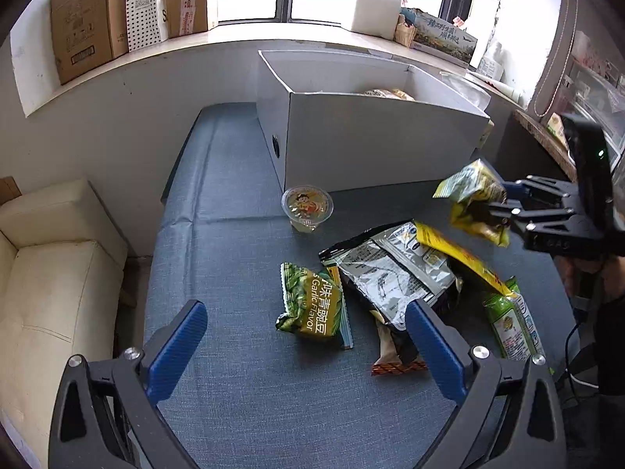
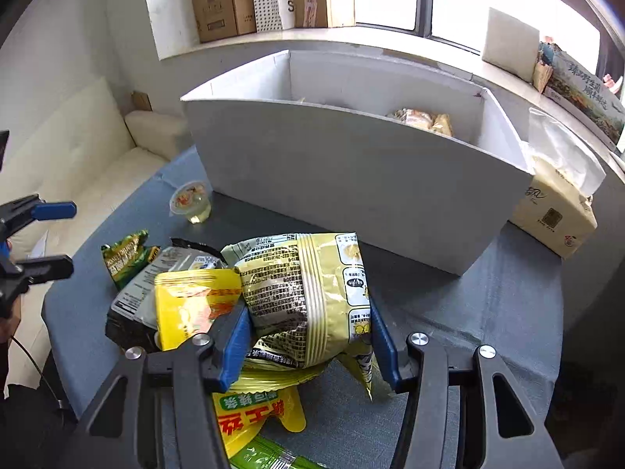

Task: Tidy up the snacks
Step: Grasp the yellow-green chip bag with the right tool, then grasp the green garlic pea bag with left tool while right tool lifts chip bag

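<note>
Snacks lie in a loose heap on the blue cloth-covered table [image 1: 234, 234], in front of a tall white box [image 1: 383, 136] that stands at its far side. Right gripper [image 2: 308, 336]: pressed onto a pale yellow crinkled packet [image 2: 304, 297], which it holds lifted clear of the heap; the left wrist view shows the same packet [image 1: 474, 199] in the air, to the right of the box's front wall. Left gripper [image 1: 306, 348]: spread wide and holding nothing, poised above the near part of the table, with a green pea packet [image 1: 310, 303] lying between and beyond its blue fingers [image 1: 177, 348].

Heap on the table: a silver and black bag [image 1: 390, 269], a bright yellow bag [image 1: 465, 258] resting across it, and a second green packet [image 1: 511, 324] at the right edge. A small sealed jelly cup [image 1: 308, 208] stands upright just in front of the box, apart from the heap.

Inside the box, tan wrapped snacks [image 2: 424, 119] show above the rim toward its right end. A tissue pack [image 2: 554, 215] sits on the table just beside the box's right wall. A cream sofa [image 1: 50, 273] stands left of the table, and cardboard cartons [image 1: 90, 19] line the window ledge behind.
</note>
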### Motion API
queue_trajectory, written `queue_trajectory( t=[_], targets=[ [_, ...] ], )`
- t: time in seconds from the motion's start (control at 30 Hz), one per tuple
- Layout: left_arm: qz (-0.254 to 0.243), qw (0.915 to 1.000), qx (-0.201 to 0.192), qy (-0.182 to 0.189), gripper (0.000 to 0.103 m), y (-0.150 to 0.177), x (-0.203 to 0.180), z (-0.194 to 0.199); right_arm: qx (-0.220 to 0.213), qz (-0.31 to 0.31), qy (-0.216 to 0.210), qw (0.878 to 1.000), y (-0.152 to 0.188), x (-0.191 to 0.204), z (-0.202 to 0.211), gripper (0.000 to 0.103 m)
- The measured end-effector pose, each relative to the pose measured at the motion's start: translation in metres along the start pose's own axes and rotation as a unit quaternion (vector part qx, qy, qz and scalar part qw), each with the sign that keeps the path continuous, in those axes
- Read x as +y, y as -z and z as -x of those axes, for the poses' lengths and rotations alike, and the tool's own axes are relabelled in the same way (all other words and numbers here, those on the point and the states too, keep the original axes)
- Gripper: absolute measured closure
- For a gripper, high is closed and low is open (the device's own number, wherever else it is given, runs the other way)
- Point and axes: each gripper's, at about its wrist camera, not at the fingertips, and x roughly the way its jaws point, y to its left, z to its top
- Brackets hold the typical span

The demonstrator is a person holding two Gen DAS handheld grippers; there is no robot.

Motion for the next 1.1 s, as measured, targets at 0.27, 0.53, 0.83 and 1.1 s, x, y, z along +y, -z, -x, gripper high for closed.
queue_trajectory(
  t=[0.27,0.53,0.83,1.1],
  targets=[
    [-0.041,0.9981,0.036,-0.029,0.0,0.0,-0.004,-0.033,-0.069,-0.054,-0.013,0.996,0.01,-0.007,0.062,0.044],
    [-0.051,0.9953,0.074,-0.038,0.0,-0.002,0.002,-0.07,-0.095,-0.108,-0.029,0.989,0.035,-0.005,0.092,0.044],
    [-0.037,0.9966,0.067,-0.029,0.034,-0.003,0.008,-0.078,-0.081,-0.134,-0.036,0.987,0.055,0.001,0.09,0.044],
    [-0.007,0.9983,0.057,-0.012,0.055,-0.007,0.021,-0.064,-0.076,-0.148,-0.047,0.985,0.063,0.007,0.086,0.044]
  ],
)
